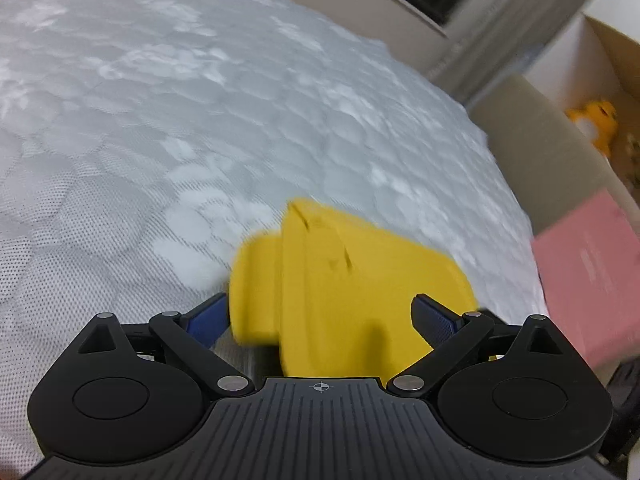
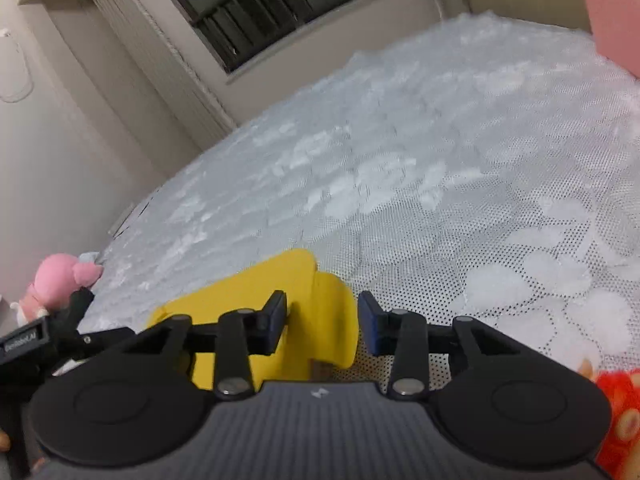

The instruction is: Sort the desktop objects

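A yellow plastic toy piece [image 1: 344,284] sits between the fingers of my left gripper [image 1: 320,320], above the white patterned mattress [image 1: 160,120]. The jaws stand wide and press its sides. In the right wrist view the same yellow piece [image 2: 320,320] lies between the fingers of my right gripper [image 2: 324,324], whose jaws stand close around its narrower end. The left gripper's black body [image 2: 48,336] shows at the left edge there.
A pink box [image 1: 592,280] and a cardboard box [image 1: 560,152] with a yellow plush toy [image 1: 596,124] stand right of the mattress. A pink plush toy [image 2: 60,276] lies at the mattress's left edge. A red patterned item [image 2: 616,420] lies at lower right.
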The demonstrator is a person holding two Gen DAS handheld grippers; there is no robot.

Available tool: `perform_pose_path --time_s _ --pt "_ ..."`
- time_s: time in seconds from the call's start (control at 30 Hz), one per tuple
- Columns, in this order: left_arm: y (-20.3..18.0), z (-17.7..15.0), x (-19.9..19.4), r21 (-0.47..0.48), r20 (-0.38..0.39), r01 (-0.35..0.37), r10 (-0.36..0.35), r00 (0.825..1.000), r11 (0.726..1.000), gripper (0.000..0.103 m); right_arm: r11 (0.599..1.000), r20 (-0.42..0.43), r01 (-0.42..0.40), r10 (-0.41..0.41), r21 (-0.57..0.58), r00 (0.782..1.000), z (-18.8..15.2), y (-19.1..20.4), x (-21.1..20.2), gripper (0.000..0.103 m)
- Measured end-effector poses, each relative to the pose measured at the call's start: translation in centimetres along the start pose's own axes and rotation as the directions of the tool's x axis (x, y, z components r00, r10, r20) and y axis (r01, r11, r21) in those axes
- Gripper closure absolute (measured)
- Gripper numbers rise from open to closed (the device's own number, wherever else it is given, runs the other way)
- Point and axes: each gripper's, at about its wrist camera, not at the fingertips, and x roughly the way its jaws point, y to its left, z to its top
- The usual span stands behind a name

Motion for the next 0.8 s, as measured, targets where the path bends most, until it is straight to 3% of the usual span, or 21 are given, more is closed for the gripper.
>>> perform_pose_path --time_s 0.1,0.2,0.27,0.33,0.37,0.4,0.5,0.6,0.8 --pt "-0.3 -1.9 -1.5 0.019 -0.008 0.038 -0.038 0.999 0.999 0.004 0.991 -0.004 -0.001 0.0 -0.135 1.0 -0.9 1.2 -1.8 0.069" --pt "-0.9 -3.7 -3.5 0.042 0.011 0.066 -0.066 0.998 0.997 0.004 0.979 -0.035 -0.021 0.015 -0.201 0.999 -1.1 1.8 -3.1 0.069" --pt "-0.2 -4.3 -4.8 0.001 0.045 0.068 -0.068 0.997 0.998 0.004 0.977 -0.034 -0.047 0.04 -0.207 0.999 -0.5 2.1 -4.6 0.068" --pt "0.9 -4.2 -5.8 -0.067 0.102 0.046 -0.039 0.994 0.997 0.004 0.98 0.021 -0.039 0.044 -0.194 0.999 0.5 2.4 -5.4 0.058" --pt "1.2 -3.9 -5.9 -0.092 0.119 0.032 -0.021 0.993 0.995 0.004 0.981 0.058 -0.021 0.033 -0.191 0.998 1.2 2.5 -5.3 0.047" --pt "1.3 -3.3 -5.5 -0.11 0.108 0.028 -0.016 0.994 0.994 0.004 0.982 0.095 -0.004 0.022 -0.187 0.995 1.8 2.7 -5.3 0.043" --pt "1.4 -1.7 -3.7 -0.144 0.071 0.014 -0.003 0.997 0.99 0.004 0.977 0.107 0.073 -0.052 -0.203 0.993 4.4 2.9 -1.4 0.043" --pt "1.6 -1.1 -2.2 -0.173 0.059 0.023 -0.013 0.998 0.985 0.004 0.993 0.01 0.038 -0.037 -0.11 0.999 6.3 2.1 3.3 0.056" --pt "2.3 -1.1 -1.6 -0.177 0.061 0.019 -0.008 0.998 0.984 0.004 0.975 -0.154 -0.026 -0.008 -0.219 0.988 8.0 5.7 10.3 0.059"
